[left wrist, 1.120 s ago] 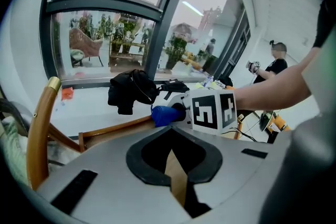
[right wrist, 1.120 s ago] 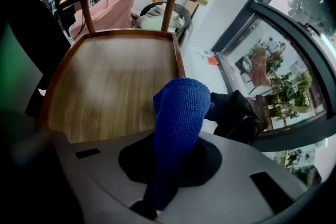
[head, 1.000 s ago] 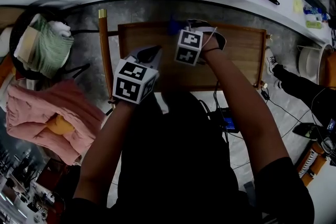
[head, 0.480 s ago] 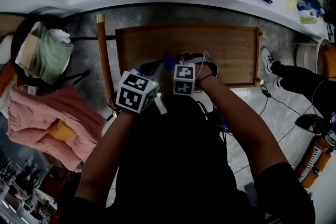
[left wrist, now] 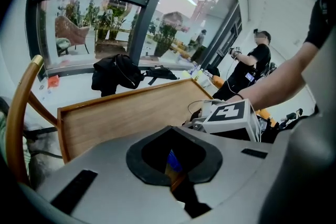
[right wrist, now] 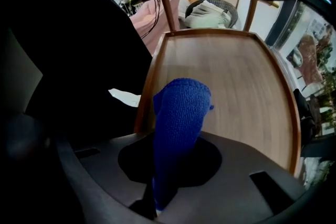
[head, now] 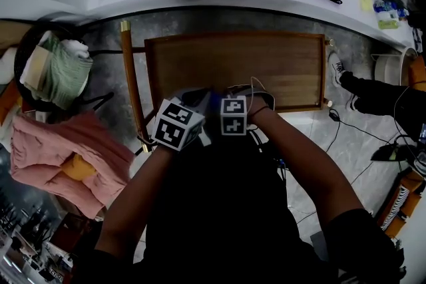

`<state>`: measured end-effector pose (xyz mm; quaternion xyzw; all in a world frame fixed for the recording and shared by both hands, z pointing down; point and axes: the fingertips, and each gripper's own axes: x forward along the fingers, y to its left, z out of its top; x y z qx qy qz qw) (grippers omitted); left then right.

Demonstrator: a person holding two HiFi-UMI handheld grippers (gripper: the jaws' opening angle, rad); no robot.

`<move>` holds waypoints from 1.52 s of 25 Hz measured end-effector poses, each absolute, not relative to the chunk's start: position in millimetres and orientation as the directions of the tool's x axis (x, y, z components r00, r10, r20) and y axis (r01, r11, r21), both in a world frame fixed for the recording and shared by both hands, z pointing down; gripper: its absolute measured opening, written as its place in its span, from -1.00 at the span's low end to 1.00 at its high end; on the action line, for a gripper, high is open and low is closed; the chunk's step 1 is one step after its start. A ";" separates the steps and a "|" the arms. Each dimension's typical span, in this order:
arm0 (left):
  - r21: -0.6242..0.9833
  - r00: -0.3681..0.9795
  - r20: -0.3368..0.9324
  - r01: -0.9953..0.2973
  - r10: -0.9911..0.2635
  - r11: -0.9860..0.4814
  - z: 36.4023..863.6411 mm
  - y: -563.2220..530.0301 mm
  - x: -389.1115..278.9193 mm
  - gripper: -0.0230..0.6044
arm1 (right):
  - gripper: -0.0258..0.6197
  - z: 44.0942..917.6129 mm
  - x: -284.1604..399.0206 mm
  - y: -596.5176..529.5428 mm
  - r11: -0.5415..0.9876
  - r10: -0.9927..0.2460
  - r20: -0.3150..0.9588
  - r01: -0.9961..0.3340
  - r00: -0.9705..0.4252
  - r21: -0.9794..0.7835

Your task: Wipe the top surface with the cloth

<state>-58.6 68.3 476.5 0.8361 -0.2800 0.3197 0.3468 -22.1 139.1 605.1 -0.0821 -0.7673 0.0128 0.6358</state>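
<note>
Cloth (right wrist: 179,118), pinched by right gripper (right wrist: 160,189), hides its jaw tips.

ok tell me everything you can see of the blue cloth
The blue cloth is a knitted fabric in solid deep blue, bunched into a thick rounded roll. The right gripper is shut on its lower end, so it sticks out along the jaws, its tip over the raised edge of the wooden top. Whether it presses on the wood can't be told.
</note>
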 end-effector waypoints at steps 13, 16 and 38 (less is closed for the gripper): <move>0.404 0.634 0.736 -0.693 -0.237 -0.597 479.2 73.1 -58.2 -0.90 | -0.77 600.6 -17.8 166.9 0.940 0.318 0.936 0.177 -0.153 -0.290; 0.403 0.636 0.730 -0.697 -0.251 -0.593 479.5 63.9 -56.3 -0.90 | -0.77 588.7 -15.2 129.2 0.973 0.220 0.951 0.114 -0.220 -0.199; 0.379 0.623 0.696 -0.740 -0.356 -0.555 462.1 -30.1 -32.2 -0.90 | -0.78 586.0 19.7 -88.2 0.915 -0.404 0.894 -0.069 -0.196 0.398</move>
